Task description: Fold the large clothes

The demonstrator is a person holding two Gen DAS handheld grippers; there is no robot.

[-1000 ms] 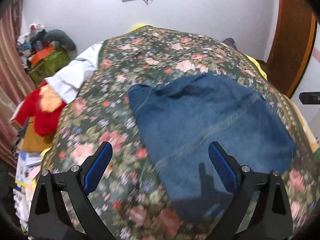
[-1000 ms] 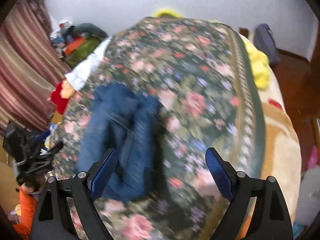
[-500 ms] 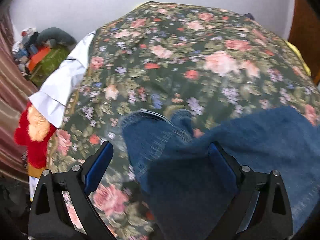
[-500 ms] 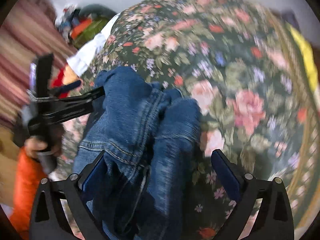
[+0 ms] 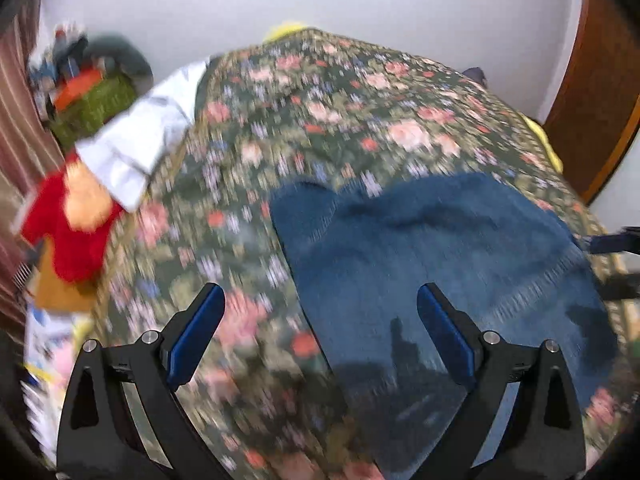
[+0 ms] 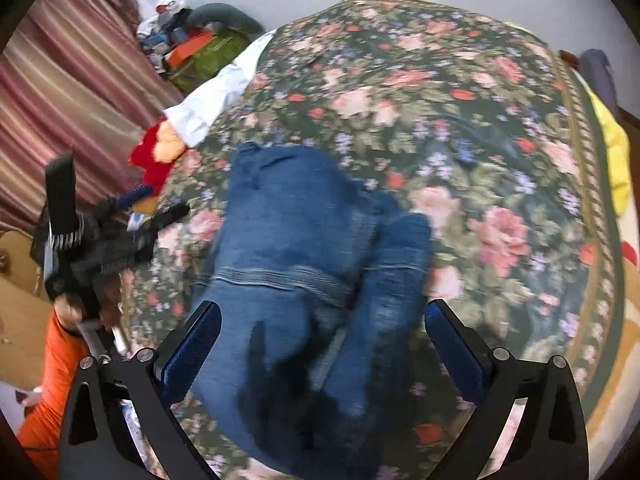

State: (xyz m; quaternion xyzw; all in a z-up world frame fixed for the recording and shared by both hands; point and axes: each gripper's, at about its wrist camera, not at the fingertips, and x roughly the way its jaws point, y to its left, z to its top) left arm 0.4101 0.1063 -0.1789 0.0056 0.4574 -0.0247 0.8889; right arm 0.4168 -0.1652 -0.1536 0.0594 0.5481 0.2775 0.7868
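— Lying all round the bed's dark green floral bedspread (image 6: 460, 128), what do you make out?

— Along its left edge a white cloth (image 6: 218, 92) hangs over the side, and just below that sits a red and orange plush toy (image 5: 74, 220). Further back in the corner there is a heap of things with a green bag (image 6: 208, 56) and something orange on top. A striped reddish curtain (image 6: 68, 92) runs down the left wall. On the far right edge a yellow cloth (image 6: 612, 148) peeks out from under the bedspread, and a brown wooden door (image 5: 592, 92) stands beyond.

— Anything in the way of the garment?

— Nothing rests on it. The bedspread around it is bare cloth.

— And the garment itself?

— A pair of blue denim jeans (image 6: 304, 264) lies folded on the bedspread, toward the near left part of the bed. The waistband seam runs across the upper layer, and a rounded fold bulges on the right side. The surface is rumpled, not flat. The left view is blurred.

— The tools?

— The right hand-held gripper (image 6: 322, 346) hangs above the near end of the jeans, its blue-padded jaws having just spread wide, nothing pinched between them. The left hand-held gripper (image 5: 320, 334), gripped by a hand with an orange sleeve (image 6: 56, 380), is likewise spread and empty, over the jeans' left edge.
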